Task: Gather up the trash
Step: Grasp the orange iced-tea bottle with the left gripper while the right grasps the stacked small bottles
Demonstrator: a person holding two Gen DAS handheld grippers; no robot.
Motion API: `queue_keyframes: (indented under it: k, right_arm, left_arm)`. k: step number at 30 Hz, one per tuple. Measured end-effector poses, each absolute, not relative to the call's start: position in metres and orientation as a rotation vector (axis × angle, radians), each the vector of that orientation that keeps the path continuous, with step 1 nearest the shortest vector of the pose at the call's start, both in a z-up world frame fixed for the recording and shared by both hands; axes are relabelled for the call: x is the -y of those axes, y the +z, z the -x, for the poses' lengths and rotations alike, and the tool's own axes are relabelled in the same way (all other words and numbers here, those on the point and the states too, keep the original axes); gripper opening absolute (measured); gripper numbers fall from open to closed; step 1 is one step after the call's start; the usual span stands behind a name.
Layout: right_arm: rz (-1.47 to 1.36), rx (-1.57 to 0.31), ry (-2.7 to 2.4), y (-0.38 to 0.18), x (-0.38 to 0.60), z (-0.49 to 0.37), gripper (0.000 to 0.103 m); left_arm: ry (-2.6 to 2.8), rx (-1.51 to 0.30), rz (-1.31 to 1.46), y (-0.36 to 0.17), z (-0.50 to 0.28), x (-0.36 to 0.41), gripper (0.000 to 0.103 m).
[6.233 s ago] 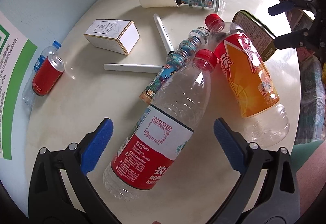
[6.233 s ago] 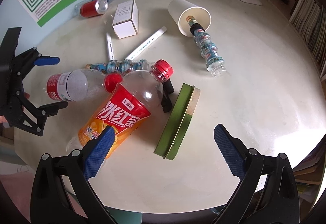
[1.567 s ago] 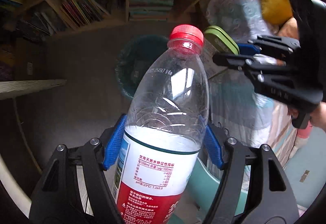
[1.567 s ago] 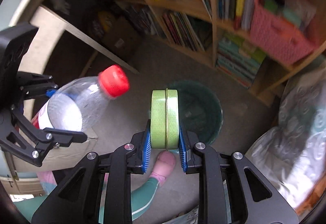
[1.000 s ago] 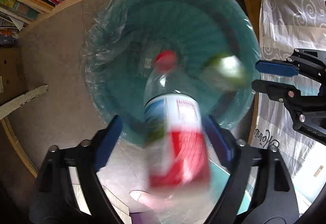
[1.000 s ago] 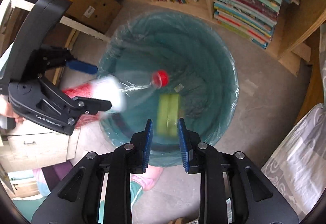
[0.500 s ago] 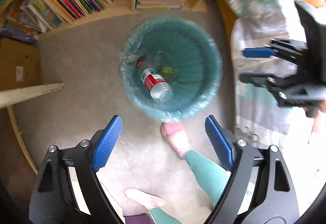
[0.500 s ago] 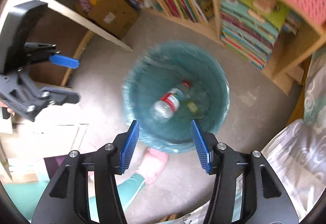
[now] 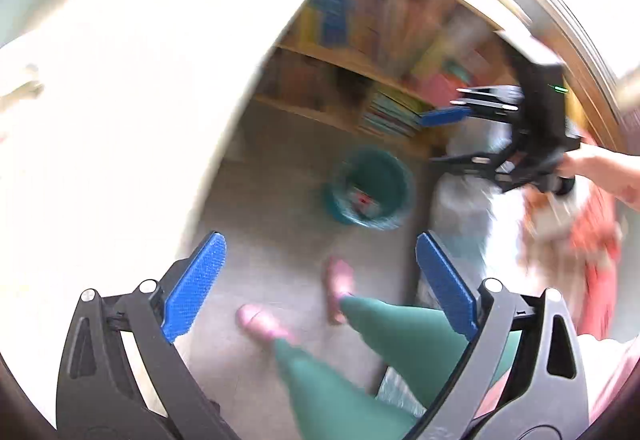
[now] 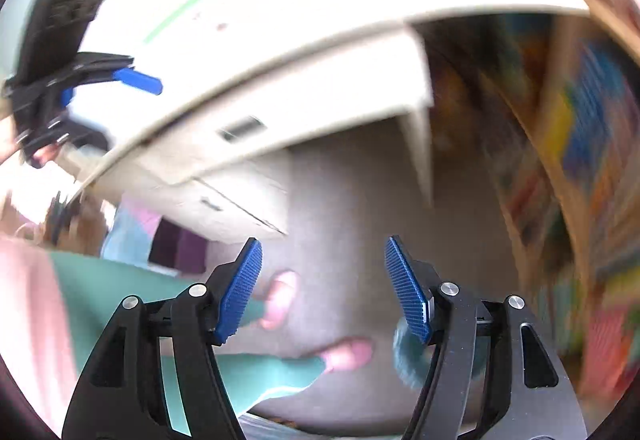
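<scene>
Left wrist view: the left gripper point(image 9: 320, 280) stands with its blue pads wide apart and nothing between them, its jaws having just been opening further, while the teal trash bin point(image 9: 368, 188) sits on the floor below, well apart, with a red-labelled bottle point(image 9: 362, 200) lying inside. The step in hand looks like the return to the white round table point(image 9: 120, 120) for more trash, best done by clearing the table rim before swinging across. The table edge runs close on the left of the picture, and the right gripper point(image 9: 452, 138) hangs near the bookshelf point(image 9: 380, 80), so open room lies mostly over the floor. Right wrist view: the right gripper point(image 10: 322, 288) is likewise empty, pads parted, having just been opening; the person's pink slippers point(image 10: 280, 298) show between its fingers. The table's underside point(image 10: 320, 100) and its white leg point(image 10: 420, 128) loom ahead, so rise clear before moving inward; the left gripper point(image 10: 112, 80) is at upper left.
</scene>
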State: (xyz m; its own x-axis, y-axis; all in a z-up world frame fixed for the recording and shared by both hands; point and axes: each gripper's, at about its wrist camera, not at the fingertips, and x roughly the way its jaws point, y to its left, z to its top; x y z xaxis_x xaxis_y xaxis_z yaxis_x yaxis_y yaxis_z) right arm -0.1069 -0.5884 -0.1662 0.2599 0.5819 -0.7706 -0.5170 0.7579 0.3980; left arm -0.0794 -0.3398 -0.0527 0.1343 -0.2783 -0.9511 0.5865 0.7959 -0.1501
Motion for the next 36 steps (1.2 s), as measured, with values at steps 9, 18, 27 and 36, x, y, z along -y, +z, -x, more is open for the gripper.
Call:
queue_keyframes:
  k: [9, 18, 27, 36]
  right_arm:
    - [0.196, -0.878, 0.964, -0.048, 0.436, -0.008, 0.077]
    - [0.298, -0.925, 0.962, -0.054, 0.333, -0.11, 0.076]
    - [0.264, -1.155, 0.983, -0.108, 0.291, -0.223, 0.062]
    - [0.325, -1.247, 1.088, -0.141, 0.267, -0.263, 0.035]
  left_arm:
    - [-0.249, -1.154, -0.144, -0.003, 0.021, 0.186, 0.096]
    - [-0.23, -1.198, -0.045, -0.038, -0.03, 0.138, 0.096]
    - [-0.151, -1.263, 0.018, -0.069, -0.065, 0.137, 0.087]
    - [-0.063, -1.303, 0.107, -0.083, -0.072, 0.139, 0.068]
